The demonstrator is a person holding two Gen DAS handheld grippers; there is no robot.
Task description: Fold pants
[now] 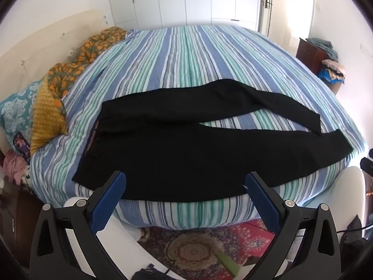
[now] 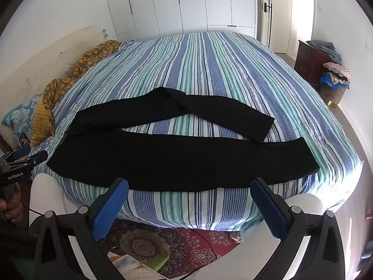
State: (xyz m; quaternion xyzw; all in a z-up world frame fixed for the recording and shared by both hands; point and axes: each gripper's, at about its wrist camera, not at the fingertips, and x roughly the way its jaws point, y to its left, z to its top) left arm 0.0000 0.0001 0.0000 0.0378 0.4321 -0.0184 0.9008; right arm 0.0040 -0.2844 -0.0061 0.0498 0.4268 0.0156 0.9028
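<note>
The black cloth pants (image 1: 186, 154) lie flat on the striped bed (image 1: 186, 58) just ahead of both spread, empty claws, left (image 1: 184, 182) and right (image 2: 189, 187). Limp, light fabric (likely to sag); pinch waistband and hems.

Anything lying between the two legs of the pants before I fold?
Nothing: only bare striped bedspread shows in the gap between the legs of the black pants, clearest in the right wrist view.
</note>
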